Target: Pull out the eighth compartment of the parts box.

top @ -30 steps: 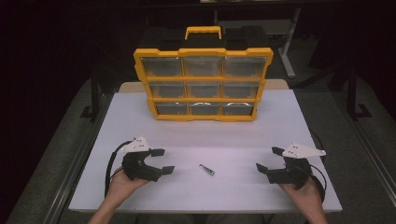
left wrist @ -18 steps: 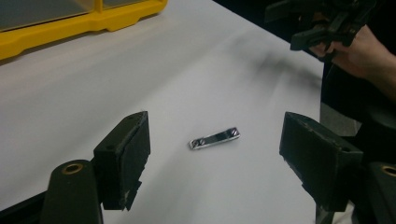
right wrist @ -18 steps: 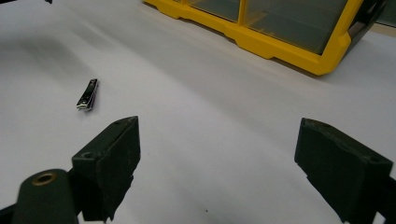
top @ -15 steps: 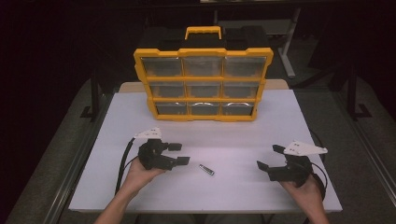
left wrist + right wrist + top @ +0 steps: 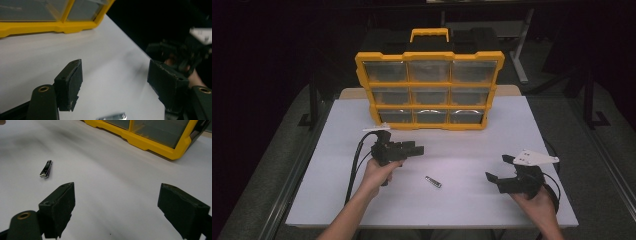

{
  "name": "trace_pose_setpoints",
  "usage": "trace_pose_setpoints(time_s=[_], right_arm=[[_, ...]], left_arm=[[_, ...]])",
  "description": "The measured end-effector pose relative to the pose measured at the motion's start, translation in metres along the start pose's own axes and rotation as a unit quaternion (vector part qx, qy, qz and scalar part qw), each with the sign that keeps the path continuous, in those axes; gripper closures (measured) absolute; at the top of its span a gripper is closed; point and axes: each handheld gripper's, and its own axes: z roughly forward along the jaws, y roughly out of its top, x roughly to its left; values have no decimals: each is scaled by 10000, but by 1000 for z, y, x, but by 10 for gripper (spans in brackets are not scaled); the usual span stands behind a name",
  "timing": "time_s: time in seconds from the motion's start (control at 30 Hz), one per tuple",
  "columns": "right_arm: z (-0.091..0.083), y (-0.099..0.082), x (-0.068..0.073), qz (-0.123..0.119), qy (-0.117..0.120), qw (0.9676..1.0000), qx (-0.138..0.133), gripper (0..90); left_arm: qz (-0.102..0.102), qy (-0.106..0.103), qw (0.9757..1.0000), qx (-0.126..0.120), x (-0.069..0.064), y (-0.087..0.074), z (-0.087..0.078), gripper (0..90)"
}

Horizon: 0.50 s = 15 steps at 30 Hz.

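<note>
A small metal nail clipper (image 5: 432, 181) lies flat on the white table (image 5: 517, 130), between the two hands. My left gripper (image 5: 417, 149) hovers just behind and left of it, pointing right. Its jaws are open and have just been closing a little, with nothing between them. In the left gripper view (image 5: 115, 75) the nail clipper (image 5: 111, 116) peeks in at the bottom edge, on the table below the jaws. My right gripper (image 5: 498, 168) rests open at the front right. In the right gripper view (image 5: 117, 202) the nail clipper (image 5: 46, 169) lies well off to the left.
A yellow organizer case (image 5: 430, 90) with clear drawers stands upright at the table's back middle, and its yellow frame edges both gripper views (image 5: 50, 26) (image 5: 150, 140). The right hand's gripper (image 5: 178, 50) shows farther off in the left gripper view. Dark floor surrounds the table.
My left gripper has moved right and away from the table's front edge, toward the middle and near the nail clipper. The right gripper has stayed put.
</note>
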Motion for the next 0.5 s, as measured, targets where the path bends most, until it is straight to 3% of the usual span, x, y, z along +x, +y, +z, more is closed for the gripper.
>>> trace_pose_setpoints(time_s=[0.03,0.17,0.3,0.33,0.5], right_arm=[[0,0,0,-6,-2,10000,-6,137],[-1,-1,-1,23,1,10000,-10,137],[-1,-1,-1,65,4,10000,2,137],[-1,-1,-1,36,4,10000,-5,137],[1,-2,-2,22,26,10000,2,137]], left_arm=[[-151,-34,9998,-112,4,1,4,295],[-280,-81,9993,-245,10,3,10,301],[-358,60,9986,-382,14,4,17,316],[-499,74,9975,-497,16,5,21,323],[-599,245,9957,-665,21,12,29,373]])
